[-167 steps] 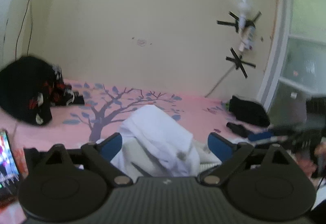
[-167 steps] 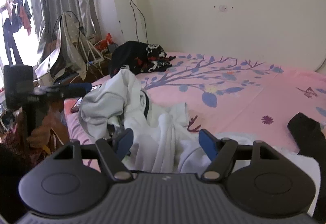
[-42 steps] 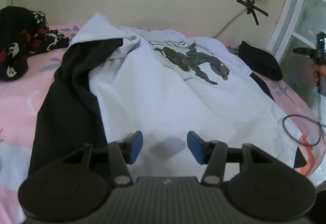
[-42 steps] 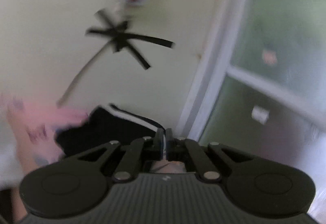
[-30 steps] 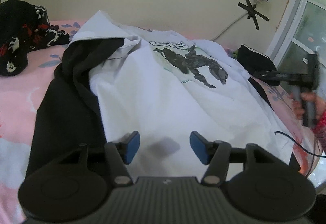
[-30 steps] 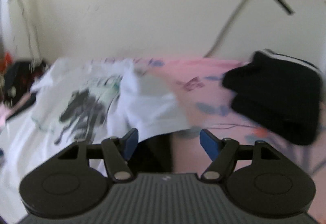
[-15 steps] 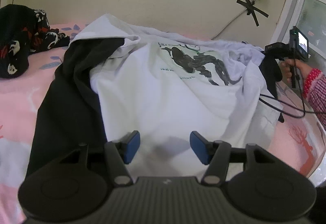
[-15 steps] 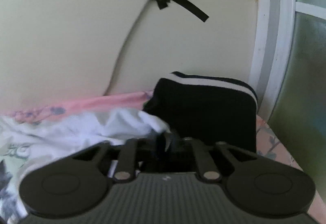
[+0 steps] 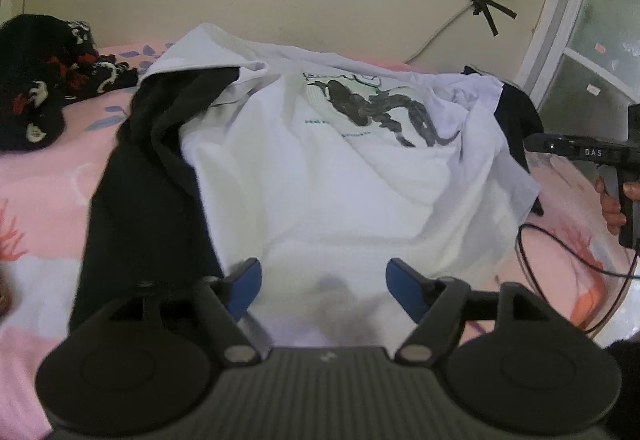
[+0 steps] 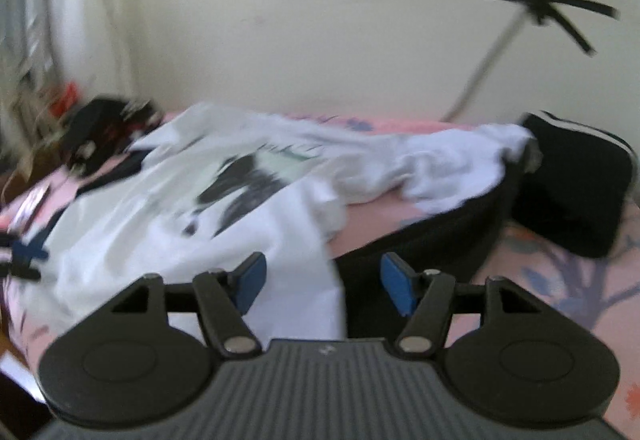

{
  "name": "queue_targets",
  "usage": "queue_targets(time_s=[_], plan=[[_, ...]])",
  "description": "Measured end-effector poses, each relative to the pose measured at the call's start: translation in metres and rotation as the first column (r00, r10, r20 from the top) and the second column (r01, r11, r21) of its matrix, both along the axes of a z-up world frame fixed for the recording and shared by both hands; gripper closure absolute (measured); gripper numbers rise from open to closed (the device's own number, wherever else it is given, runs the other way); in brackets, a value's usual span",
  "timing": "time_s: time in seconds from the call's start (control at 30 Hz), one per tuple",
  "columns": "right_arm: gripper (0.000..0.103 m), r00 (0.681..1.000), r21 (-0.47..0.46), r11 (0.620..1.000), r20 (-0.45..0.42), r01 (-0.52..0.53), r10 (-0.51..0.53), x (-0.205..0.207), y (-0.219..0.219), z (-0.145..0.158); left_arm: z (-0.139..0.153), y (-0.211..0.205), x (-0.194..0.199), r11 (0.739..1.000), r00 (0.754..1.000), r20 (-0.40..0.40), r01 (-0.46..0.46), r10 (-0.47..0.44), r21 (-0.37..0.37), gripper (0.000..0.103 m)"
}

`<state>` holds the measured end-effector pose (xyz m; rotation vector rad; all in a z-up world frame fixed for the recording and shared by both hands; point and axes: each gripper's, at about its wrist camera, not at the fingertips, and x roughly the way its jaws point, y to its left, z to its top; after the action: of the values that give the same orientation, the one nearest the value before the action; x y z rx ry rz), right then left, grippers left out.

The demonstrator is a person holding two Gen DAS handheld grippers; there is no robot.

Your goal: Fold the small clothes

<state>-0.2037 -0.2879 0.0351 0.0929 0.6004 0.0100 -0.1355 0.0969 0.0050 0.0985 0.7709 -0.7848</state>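
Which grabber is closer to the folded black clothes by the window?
Right. The right tool is near the folded black clothes; the left tool sits at the white shirt's near edge, farther away.

A white T-shirt with a dark animal print and teal lettering lies face up, spread and rumpled, across the pink bed. Its far right corner is bunched up against a folded black garment near the wall. Black cloth lies along the shirt's left side, partly under it.
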Motion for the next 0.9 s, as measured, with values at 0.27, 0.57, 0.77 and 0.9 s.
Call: queue_targets(time_s=[0.27, 0.57, 0.77, 0.9], plan=[[0.037, 0.993, 0.047, 0.995, -0.07, -0.091, 0.094, 0.06, -0.001, -0.016, -0.004, 0.024, -0.006, 0.992, 0.992, 0.017, -0.124, 0.123, 0.035, 0.013], [0.094, 0.94, 0.37, 0.884, -0.068, -0.286, 0.333, 0.024, 0.026, -0.005, 0.006, 0.039, 0.005, 0.989, 0.989, -0.013, -0.146, 0.146, -0.003, 0.095], [0.092, 0.943, 0.442, 0.846, 0.002, -0.298, 0.332, -0.045, 0.031, 0.02, 0.045, 0.085, 0.011, 0.974, 0.978, -0.008, -0.208, 0.209, -0.091, 0.1], [0.037, 0.973, 0.355, 0.92, -0.095, -0.163, 0.209, -0.056, 0.019, -0.004, 0.041, 0.084, 0.012, 0.973, 0.975, -0.025, -0.222, 0.221, -0.067, 0.078]])
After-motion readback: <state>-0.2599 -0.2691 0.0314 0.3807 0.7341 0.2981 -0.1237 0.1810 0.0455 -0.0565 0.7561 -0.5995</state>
